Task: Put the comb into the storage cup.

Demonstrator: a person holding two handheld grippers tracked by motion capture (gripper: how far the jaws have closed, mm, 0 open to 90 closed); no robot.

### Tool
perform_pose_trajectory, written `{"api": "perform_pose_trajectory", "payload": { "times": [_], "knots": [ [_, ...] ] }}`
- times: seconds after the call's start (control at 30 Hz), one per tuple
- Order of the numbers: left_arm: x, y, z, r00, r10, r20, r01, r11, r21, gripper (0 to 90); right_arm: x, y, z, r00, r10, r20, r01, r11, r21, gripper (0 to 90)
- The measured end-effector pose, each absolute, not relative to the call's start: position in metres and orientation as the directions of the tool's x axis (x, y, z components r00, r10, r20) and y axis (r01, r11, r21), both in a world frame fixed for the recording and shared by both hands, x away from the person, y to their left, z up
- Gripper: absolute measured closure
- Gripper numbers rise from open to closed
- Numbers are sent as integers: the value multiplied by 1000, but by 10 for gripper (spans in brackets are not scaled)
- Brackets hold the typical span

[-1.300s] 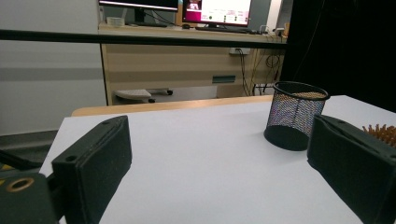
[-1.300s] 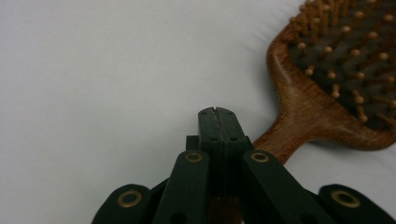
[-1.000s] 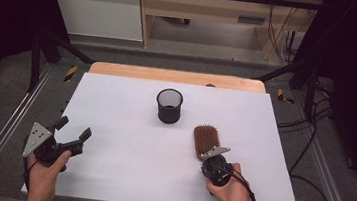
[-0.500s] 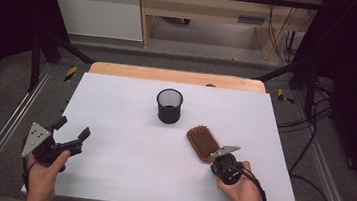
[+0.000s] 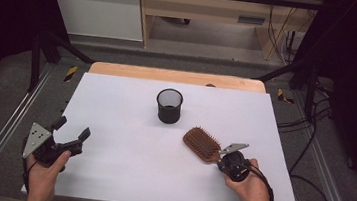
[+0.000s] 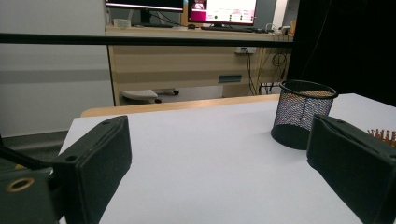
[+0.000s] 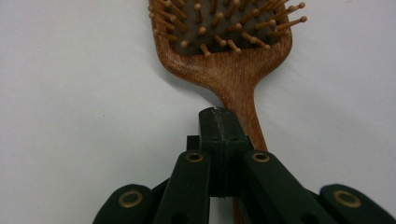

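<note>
Right gripper (image 5: 221,157) fingers pressed together beside hairbrush (image 5: 201,143) handle, brush at cup's (image 5: 169,105) 5 o'clock; left gripper (image 5: 71,136) fingers spread, empty.

the hairbrush (image 7: 224,60) in my right gripper (image 7: 223,135) is wood, reddish brown with a visible grain and a soft sheen on the handle; its bristles are thin wooden pins with rounded tips, set in a dark matt pad. my jaws look like matt black plastic, with small brass-coloured rings at the joints. beyond the hairbrush stands a cup (image 5: 169,105) of fine black wire mesh, matt. the table (image 5: 108,173) under the hairbrush is smooth, white and matt, like paper. my left gripper (image 5: 70,132) has the same dull black jaws and carries a flat grey plate.
</note>
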State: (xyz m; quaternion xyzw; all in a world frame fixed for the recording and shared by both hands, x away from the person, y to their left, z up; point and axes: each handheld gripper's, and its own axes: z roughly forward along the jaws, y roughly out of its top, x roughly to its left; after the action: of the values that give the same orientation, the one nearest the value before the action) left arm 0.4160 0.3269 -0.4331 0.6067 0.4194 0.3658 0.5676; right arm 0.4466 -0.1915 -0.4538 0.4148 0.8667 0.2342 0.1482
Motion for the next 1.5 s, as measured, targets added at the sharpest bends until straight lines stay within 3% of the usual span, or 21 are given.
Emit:
{"api": "perform_pose_trajectory", "payload": {
  "times": [0.37, 0.57, 0.9, 0.97, 1.0, 1.1, 1.5],
  "knots": [
    [416, 327, -433, 380, 925, -32, 94, -4, 996, 68, 443, -200, -434, -654, 756, -26, 601, 541, 588, 900],
    [416, 327, -433, 378, 925, -30, 96, -7, 995, 68, 445, -207, -428, -672, 741, -12, 592, 547, 592, 792],
    [416, 326, -434, 377, 926, -24, 96, -13, 995, 68, 450, -211, -429, -662, 749, 18, 625, 540, 563, 373],
    [416, 326, -434, 377, 926, -23, 97, -15, 995, 67, 453, -212, -431, -655, 756, 3, 622, 536, 570, 232],
    [416, 326, -434, 378, 926, -23, 97, -15, 995, 67, 453, -212, -431, -655, 756, 3, 622, 536, 570, 232],
    [416, 325, -434, 379, 925, -22, 96, -15, 995, 67, 456, -211, -433, -628, 778, -3, 642, 520, 564, 97],
    [416, 325, -434, 380, 925, -20, 98, -18, 995, 65, 464, -204, -446, -667, 745, 8, 635, 563, 529, 98]
  ]
}}
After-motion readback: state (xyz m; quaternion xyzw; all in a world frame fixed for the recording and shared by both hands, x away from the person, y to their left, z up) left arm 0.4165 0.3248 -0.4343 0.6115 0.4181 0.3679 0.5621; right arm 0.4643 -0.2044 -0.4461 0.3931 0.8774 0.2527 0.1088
